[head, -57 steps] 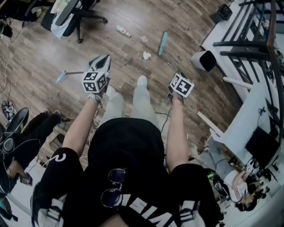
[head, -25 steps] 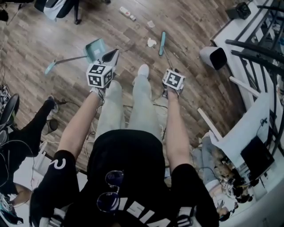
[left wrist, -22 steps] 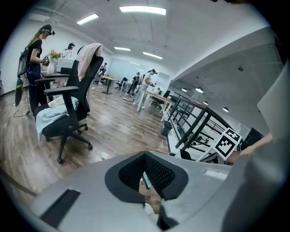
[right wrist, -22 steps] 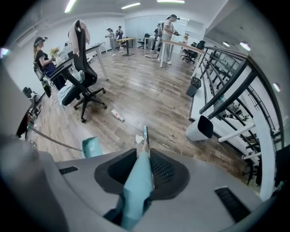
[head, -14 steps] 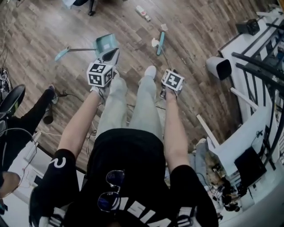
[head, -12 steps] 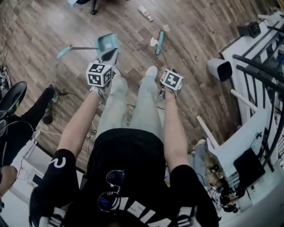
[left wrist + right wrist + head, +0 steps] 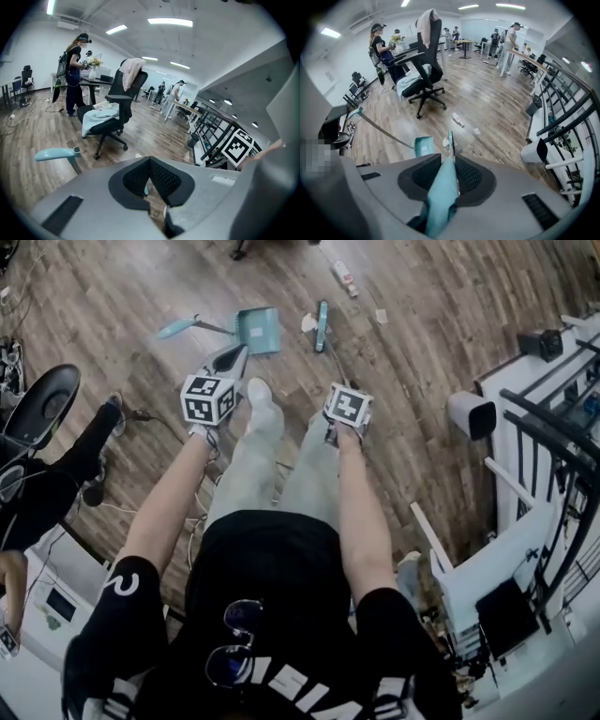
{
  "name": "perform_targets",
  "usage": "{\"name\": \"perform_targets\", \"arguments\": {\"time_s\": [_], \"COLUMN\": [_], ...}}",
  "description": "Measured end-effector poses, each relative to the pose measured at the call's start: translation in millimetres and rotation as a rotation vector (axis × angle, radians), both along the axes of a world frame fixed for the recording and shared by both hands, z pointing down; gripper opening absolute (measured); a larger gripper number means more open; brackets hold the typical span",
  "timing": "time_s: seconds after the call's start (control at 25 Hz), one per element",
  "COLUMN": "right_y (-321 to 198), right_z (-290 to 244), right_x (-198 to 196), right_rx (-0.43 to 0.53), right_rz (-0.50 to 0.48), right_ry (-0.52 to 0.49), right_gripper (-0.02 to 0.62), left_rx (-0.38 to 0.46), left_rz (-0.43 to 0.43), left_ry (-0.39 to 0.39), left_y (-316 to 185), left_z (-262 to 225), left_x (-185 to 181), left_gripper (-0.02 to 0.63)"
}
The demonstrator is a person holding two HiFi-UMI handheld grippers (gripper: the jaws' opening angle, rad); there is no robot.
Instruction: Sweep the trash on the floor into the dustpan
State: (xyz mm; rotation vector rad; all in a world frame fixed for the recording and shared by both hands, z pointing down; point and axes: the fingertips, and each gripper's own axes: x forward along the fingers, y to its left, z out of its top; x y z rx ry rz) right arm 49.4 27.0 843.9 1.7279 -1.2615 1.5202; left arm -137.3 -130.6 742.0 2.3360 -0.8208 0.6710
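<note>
Dustpan lies on the floor just ahead of the left gripper, whose jaws are closed on nothing. Just right of it, the paper wad sits between it and the broom head, whose long axis points away from the person. The right gripper is clamped on the broom handle, so the sweep goes left. The gap looks narrower than 0.5 s ago.

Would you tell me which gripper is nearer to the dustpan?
Left. The left gripper hangs just short of the dustpan; the right gripper, holding the broom, is farther right.
</note>
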Motion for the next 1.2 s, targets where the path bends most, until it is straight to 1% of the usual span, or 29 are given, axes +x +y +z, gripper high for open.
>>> {"name": "perform_targets", "arguments": {"time_s": [0.12,0.28,0.44,0.56,0.76,0.96,1.04,1.2], "right_y": [-10.7,-25.9,-44.8,-52.4,-55.9,-41.8,-36.7,-39.0], "right_z": [0.4,-3.5,-13.5,-16.6,-22.6,-43.4,-58.1,-94.5], "right_x": [-31.5,-71.4,-106.8,-117.1,-104.1,-86.4,-74.1,-28.0], "right_rx": [-0.024,-0.02,0.029,0.043,0.039,0.044,0.059,0.111], "right_rz": [-0.068,-0.151,-0.212,-0.232,-0.218,-0.187,-0.166,-0.107], "right_ry": [0.012,0.008,-0.02,-0.017,0.008,-0.004,-0.005,0.041], "right_gripper": [0.084,0.085,0.084,0.084,0.084,0.084,0.084,0.084], "left_rx": [-0.001,0.002,0.006,0.007,0.013,0.015,0.024,0.086], "left_rz": [-0.035,-0.082,-0.12,-0.14,-0.147,-0.131,-0.118,-0.067], "left_ry": [-0.005,-0.003,0.001,0.002,0.007,0.005,0.01,0.043], "left_y": [-6.8,-12.0,-16.7,-19.2,-23.0,-14.3,-11.6,-26.2], "left_z": [0.9,-1.4,-5.3,-6.7,-9.1,-24.4,-37.4,-73.0], "left_x": [-29.1,-62.7,-87.5,-99.0,-102.2,-90.0,-77.5,-32.7], "left_gripper": [-0.002,-0.003,-0.002,-0.003,-0.003,-0.002,-0.003,-0.003]}}
